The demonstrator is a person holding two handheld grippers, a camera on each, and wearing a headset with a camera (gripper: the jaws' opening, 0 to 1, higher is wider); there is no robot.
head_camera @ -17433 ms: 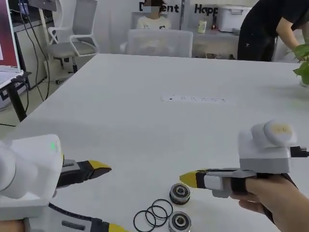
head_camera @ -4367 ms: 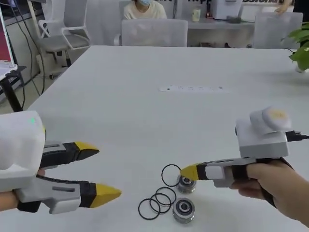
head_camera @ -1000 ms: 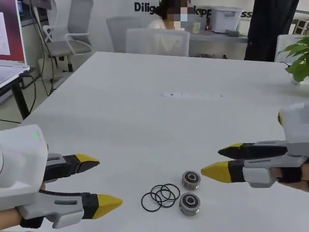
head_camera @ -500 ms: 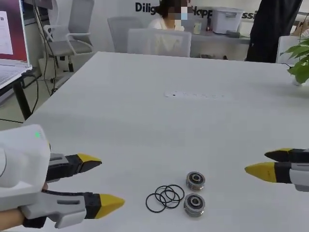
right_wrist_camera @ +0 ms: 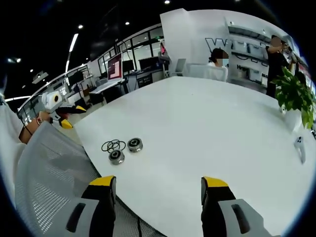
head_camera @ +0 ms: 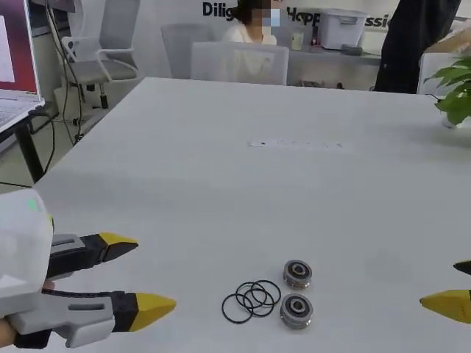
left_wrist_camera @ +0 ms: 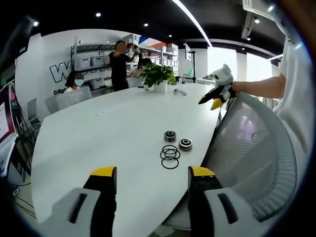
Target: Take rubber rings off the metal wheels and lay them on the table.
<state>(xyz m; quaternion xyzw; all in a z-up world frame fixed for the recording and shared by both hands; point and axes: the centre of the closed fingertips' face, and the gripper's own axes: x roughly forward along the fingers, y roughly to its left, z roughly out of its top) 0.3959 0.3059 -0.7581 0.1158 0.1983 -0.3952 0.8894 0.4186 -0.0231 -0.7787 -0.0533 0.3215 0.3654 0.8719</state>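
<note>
Left gripper (head_camera: pixel 147 272): jaws wide apart, empty. Right gripper (right_wrist_camera: pixel 159 181): the same. I count overlapping rubber rings (head_camera: pixel 252 298) on the surface (head_camera: pixel 221 184) between both jaws, just beside two metal wheels (head_camera: pixel 297 273).

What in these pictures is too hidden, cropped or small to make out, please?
Head view: rubber rings overlap, so their count is unclear.
Head view: metal wheels are too small to show whether any ring sits on them.
Head view: right tool is cut by the right edge.
</note>
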